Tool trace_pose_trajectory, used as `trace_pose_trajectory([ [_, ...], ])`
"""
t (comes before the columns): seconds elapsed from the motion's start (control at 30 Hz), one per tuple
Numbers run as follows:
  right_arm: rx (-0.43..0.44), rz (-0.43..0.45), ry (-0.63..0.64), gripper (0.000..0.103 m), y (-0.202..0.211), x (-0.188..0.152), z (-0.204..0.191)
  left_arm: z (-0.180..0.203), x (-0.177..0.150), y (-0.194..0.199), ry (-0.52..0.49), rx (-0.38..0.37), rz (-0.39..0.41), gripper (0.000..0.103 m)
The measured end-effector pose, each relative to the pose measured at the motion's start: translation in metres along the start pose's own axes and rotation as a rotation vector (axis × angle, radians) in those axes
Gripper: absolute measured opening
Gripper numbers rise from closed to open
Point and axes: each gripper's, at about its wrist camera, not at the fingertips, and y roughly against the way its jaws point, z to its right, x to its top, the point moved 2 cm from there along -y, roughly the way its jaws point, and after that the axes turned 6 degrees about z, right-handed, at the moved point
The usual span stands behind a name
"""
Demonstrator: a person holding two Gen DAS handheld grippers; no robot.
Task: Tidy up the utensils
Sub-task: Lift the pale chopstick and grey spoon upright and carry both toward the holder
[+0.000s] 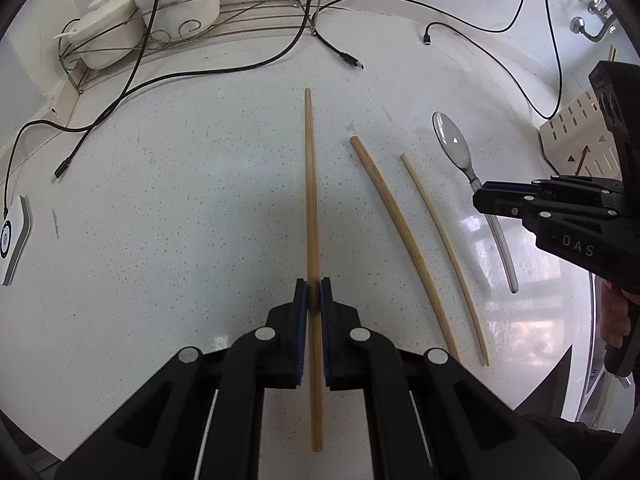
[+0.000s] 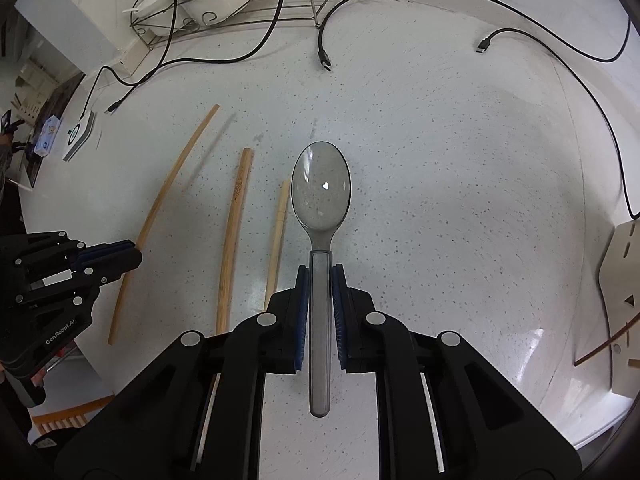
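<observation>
While left claw [image 2: 138, 258] reads "GenRobot.AI", chopstick [image 2: 236, 236] print seems illegible.

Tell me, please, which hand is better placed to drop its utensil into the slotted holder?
Probably the right: its tongs grip the spoon, and the slotted holder sits on that side. The left tongs, holding a chopstick, are farther away.

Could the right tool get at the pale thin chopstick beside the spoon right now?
Probably not yet. The right tool is shut on the spoon, so its jaws are occupied. The pale thin chopstick lies bare on the counter just left of it, nothing covering it; the spoon must be released first.
</observation>
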Motion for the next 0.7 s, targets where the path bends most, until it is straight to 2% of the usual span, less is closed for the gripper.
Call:
trace_pose_trajectory([
  [0.3,0.021,0.075,-0.050,0.011,0.035,-0.004,0.006,0.015,0.012,0.029,-0.002,-0.061,0.090,0.006],
  [0.5,0.017,0.133,-0.106,0.011,0.064,-0.010,0.016,0.026,0.026,0.049,0.015,-0.144,0.141,0.006],
  [0.7,-0.001,0.227,-0.187,0.011,0.108,-0.021,0.037,0.051,0.047,0.079,-0.018,-0.222,0.227,0.006],
])
